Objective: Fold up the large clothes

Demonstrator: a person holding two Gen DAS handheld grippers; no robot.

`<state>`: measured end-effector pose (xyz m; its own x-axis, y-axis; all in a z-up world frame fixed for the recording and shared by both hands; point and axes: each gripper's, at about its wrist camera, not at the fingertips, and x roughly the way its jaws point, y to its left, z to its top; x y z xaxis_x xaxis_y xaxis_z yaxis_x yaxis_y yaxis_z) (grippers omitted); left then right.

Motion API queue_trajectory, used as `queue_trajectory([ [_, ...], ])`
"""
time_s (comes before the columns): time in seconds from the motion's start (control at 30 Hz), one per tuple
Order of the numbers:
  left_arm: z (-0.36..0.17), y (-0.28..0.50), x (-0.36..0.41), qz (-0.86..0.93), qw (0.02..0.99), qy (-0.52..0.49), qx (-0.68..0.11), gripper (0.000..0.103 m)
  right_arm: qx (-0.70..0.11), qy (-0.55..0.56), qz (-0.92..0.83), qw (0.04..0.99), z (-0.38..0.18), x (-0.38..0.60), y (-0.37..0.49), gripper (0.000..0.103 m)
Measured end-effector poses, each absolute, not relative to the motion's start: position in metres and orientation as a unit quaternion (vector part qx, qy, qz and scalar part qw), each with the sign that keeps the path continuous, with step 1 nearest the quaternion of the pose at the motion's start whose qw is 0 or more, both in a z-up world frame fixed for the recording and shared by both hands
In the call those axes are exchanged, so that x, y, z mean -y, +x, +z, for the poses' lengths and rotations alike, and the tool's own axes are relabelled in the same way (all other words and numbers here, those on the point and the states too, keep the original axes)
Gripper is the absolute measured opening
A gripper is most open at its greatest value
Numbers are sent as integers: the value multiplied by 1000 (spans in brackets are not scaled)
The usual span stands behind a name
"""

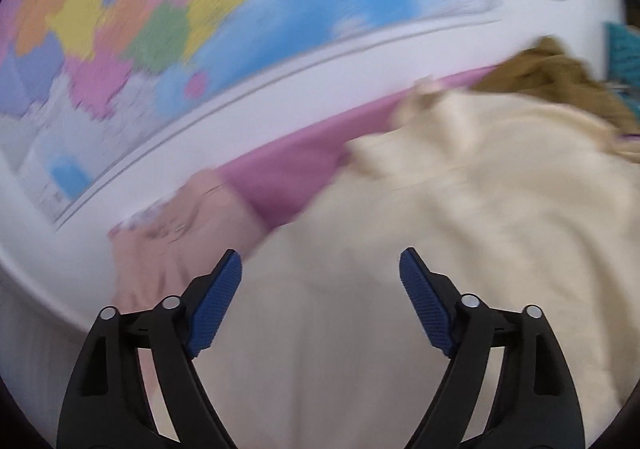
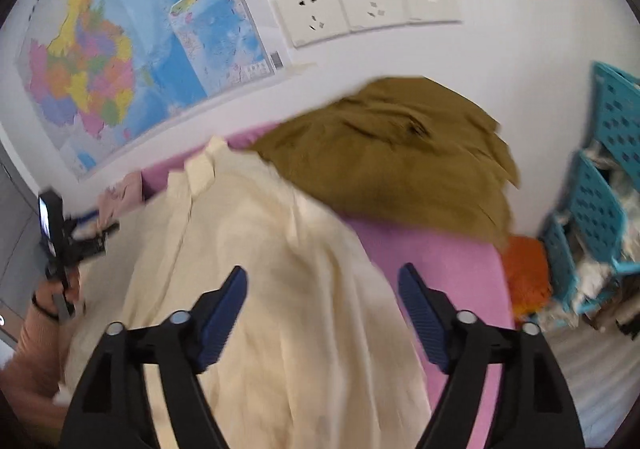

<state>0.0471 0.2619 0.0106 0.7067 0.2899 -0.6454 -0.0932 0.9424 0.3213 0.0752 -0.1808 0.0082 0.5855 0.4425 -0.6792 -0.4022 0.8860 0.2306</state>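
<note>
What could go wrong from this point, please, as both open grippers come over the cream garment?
1. The olive-brown garment lies against the far end of the cream garment, so a grab there could catch both.
2. The pale pink cloth beside the cream garment's left edge might be pinched by the left gripper.
3. The right gripper hangs above the cream garment's edge and may catch the pink cover too.

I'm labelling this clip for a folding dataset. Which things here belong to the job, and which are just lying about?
For the job: cream garment, olive garment, pink garment, purple surface, left gripper, right gripper.

Lying about: wall map, sockets, blue rack, orange item.
</note>
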Motion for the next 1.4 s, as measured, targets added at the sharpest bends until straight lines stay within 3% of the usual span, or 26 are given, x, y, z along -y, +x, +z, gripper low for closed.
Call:
queue_trajectory([
  [0.37, 17, 24, -135, -86, 919, 135, -361, 82, -472, -21, 239, 848, -80, 195, -37, 83],
  [0.43, 14, 23, -121, -92, 917, 139, -363, 82, -477, -37, 232, 847, -86, 193, -37, 67],
  [0.5, 11, 22, -111, -101, 914, 137, -369, 82, -484, -19, 234, 843, -85, 201, -32, 37],
  [0.6, 9, 15, -104, -106, 912, 140, -371, 82, -469, 27, 263, 843, -65, 218, -32, 18],
  [1.0, 28, -3, -120, -171, 911, 88, -364, 83, -334, 205, 395, 831, 78, 223, -4, 17],
  [1.4, 69, -59, -156, -295, 910, 17, -291, 91, -386, 245, 474, 753, 81, 67, 76, 18],
])
